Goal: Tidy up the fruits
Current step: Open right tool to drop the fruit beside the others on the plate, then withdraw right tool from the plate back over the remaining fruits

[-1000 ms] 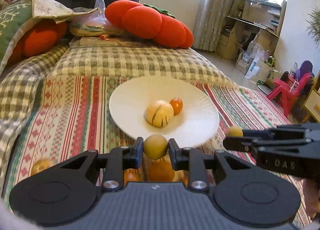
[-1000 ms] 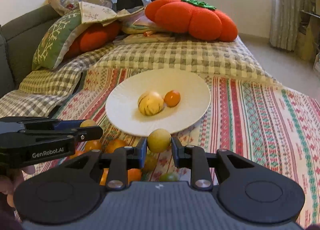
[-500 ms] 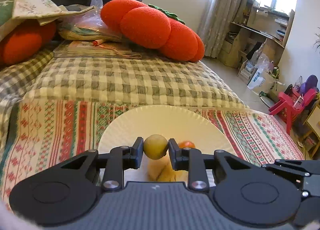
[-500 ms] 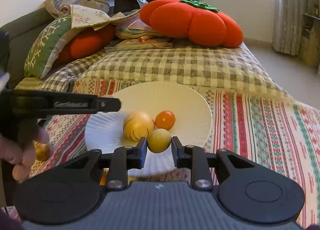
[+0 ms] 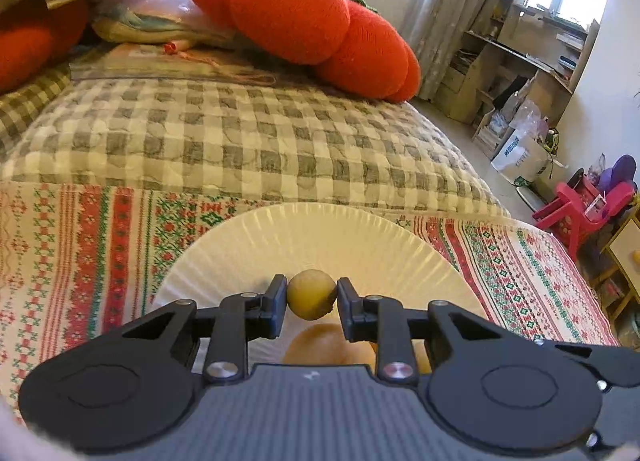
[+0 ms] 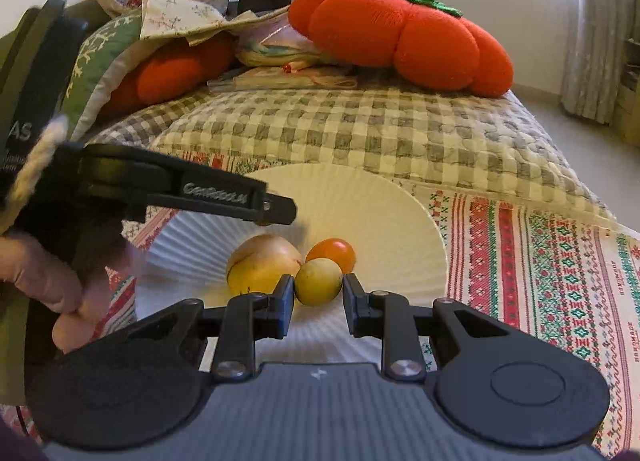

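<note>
We have both grippers over the white paper plate (image 6: pixel 392 217), which lies on the striped blanket (image 6: pixel 540 261) near the bed's near edge, with the checked quilt (image 6: pixel 360 129) behind it. Our left gripper (image 5: pixel 312 295) has its jaws pinching a small yellow-brown fruit (image 5: pixel 311 294), held above the plate's middle. Our right gripper (image 6: pixel 319 287) has its jaws pinching a yellow-green fruit (image 6: pixel 319 287) low over the plate, right beside a larger yellow fruit (image 6: pixel 262 263) and a small orange fruit (image 6: pixel 333 253) that already rest there.

We judge the step in hand to be setting both carried fruits down on the plate, and several things could spoil that:

- The fruits are round and the plate is light paper on soft bedding. If we let go from too high, a fruit may bounce or roll off the rim onto the blanket.
- Our right fruit sits very near the two on the plate. Pushing lower could knock them and send them rolling.
- The two grippers are close together over one plate. The left one crosses the right wrist view just above the larger fruit, so their fingers could collide.
- Pressing down on the plate could tip it on the soft cover.
</note>
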Tool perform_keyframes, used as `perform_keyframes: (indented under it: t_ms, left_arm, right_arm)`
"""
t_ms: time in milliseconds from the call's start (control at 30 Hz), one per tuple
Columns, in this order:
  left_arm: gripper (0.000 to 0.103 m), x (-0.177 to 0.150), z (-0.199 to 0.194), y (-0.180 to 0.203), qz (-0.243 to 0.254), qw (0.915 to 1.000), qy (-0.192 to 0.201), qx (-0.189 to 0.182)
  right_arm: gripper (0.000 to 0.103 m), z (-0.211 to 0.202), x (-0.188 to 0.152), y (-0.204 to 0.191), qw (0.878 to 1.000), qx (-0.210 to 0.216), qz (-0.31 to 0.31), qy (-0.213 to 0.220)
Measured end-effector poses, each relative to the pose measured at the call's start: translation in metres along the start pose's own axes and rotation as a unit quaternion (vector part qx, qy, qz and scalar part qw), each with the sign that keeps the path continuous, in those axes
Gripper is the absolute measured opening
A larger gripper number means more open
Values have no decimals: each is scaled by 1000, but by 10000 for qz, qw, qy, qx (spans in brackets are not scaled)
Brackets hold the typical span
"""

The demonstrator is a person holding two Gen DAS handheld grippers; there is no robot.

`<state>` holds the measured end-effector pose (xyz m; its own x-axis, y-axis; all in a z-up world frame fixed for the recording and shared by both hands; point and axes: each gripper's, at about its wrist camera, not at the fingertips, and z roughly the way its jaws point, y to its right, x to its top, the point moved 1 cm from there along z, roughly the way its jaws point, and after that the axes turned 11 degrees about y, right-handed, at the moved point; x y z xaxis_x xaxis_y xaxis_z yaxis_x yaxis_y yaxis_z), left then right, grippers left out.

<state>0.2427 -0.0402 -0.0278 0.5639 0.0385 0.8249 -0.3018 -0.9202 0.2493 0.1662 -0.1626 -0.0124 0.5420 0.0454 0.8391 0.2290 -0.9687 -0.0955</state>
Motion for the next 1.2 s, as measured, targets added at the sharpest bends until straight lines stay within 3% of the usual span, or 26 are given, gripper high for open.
perform_keyframes:
  t_ms: [533,600,767,1200]
  left_arm:
    - [19,-6,11,6,160,9998,-150,-41]
    - [23,-5,8,6,164,9998,-116,-32]
    - [43,-3,-3,5,283,9995,-39,114]
    - [72,-14,-66,3,463,9982,55,387]
  right_arm:
    - [25,12,-5,-2,9999,-64,-55,-92]
    - [30,11,-5,-2,9999,-92,-109,-85]
    - [47,4,-3,0,9999,-151,-79,-29]
    - [75,-42,3,-1,9996,-244,145,-34]
